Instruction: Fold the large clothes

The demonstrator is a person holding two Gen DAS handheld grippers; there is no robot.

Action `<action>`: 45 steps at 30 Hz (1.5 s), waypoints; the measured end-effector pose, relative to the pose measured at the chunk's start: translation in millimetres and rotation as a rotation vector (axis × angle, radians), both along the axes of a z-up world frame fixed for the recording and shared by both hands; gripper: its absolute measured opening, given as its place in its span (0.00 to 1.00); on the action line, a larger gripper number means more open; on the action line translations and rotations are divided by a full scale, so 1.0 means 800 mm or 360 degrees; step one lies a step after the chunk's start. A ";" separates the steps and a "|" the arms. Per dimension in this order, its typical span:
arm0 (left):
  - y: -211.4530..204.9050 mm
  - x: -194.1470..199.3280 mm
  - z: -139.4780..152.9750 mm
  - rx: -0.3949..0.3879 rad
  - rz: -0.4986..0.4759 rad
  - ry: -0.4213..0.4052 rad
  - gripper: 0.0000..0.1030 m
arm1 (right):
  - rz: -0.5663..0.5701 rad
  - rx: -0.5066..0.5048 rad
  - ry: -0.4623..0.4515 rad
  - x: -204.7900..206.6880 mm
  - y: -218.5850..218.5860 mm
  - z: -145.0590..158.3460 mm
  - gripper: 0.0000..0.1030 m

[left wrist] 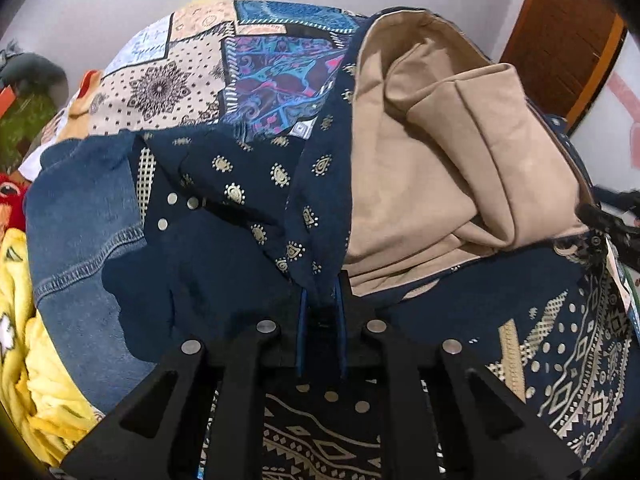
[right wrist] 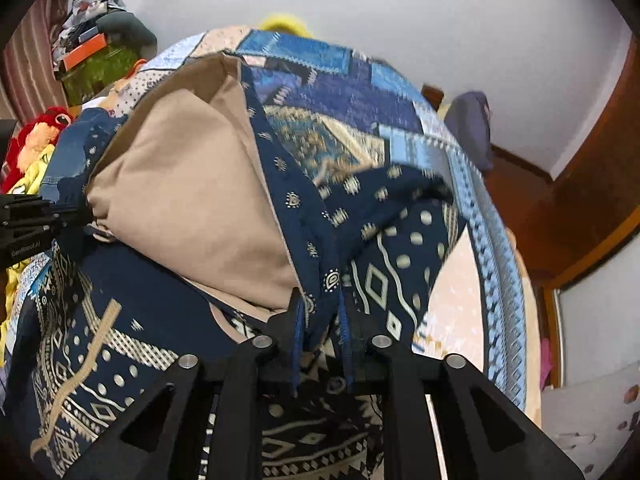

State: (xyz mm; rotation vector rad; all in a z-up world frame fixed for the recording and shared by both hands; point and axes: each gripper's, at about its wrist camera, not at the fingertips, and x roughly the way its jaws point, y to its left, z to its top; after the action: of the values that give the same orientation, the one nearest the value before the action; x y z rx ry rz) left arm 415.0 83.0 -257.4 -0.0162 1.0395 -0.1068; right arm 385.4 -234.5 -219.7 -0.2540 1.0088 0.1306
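Navy cloth with gold dots and shapes fills both views. It is a big garment with a tan lining, and it lies in a heap on a patchwork bedspread.

The left gripper is squeezed tight on a fold of the navy cloth. The cloth goes right down between its two blue pads, and the pads are close together. The tan lining sits just to the right of this grip, bunched up in soft folds.

The right gripper is also clamped on the garment. A navy edge with gold marks runs down into the gap between its pads. The tan lining is just beside it on the left, and the bedspread shows blue and cream patches behind.

At the left edge of the right view, the other gripper touches the tan part.

A denim piece lies to the left of the garment. A yellow blanket and a red plush toy are further left. A brown wooden door stands at the back right.
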 end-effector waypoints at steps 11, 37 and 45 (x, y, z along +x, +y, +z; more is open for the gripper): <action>-0.012 -0.005 0.036 0.0158 -0.0119 -0.0078 0.62 | -0.0014 0.0072 -0.0112 -0.016 -0.011 0.035 0.88; -0.052 0.165 0.072 0.0050 -0.0157 -0.0246 0.16 | 0.0044 0.0494 0.0052 0.181 0.075 0.007 0.22; -0.056 0.112 0.110 -0.0029 -0.0218 -0.0316 0.07 | 0.0140 0.0589 -0.0024 0.139 0.075 0.042 0.09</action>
State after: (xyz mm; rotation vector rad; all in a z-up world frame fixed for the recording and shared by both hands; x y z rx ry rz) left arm 504.3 37.9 -169.3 0.0486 0.8408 -0.2377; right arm 496.3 -174.7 -185.9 0.0389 0.9396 0.3899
